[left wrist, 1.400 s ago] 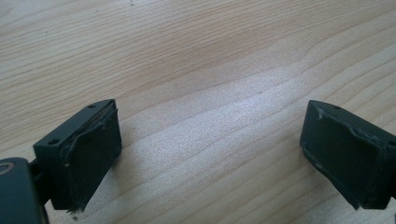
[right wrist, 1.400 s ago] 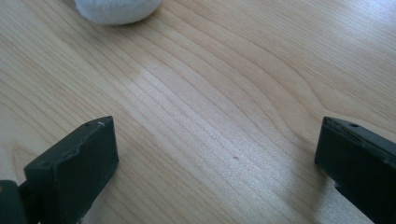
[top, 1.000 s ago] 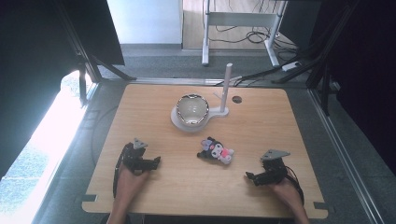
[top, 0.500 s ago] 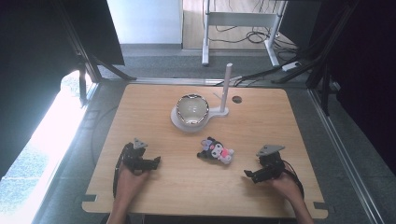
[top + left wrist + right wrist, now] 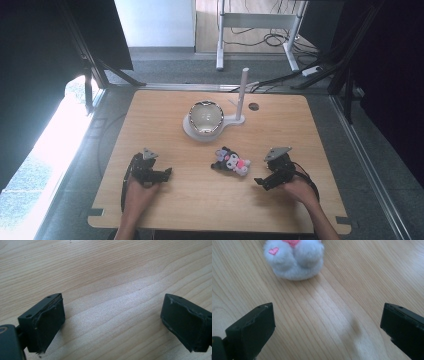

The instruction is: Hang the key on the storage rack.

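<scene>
Right gripper view cuts off the plush toy (image 5: 294,258) top; both tools gape, holding nothing.

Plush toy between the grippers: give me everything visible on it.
The plush toy is small and soft-looking: black head, white body and feet, pink at the middle. One sole bears a pink heart. It lies on its side on the wooden table, in front of the bowl, touching only the tabletop. The open right gripper points at it from close by, jaws apart from it.

This looked like a lab recording bay. Black curtains (image 5: 35,75) flanked the wooden table (image 5: 150,120); loose cables (image 5: 272,37) trailed across the floor
</scene>
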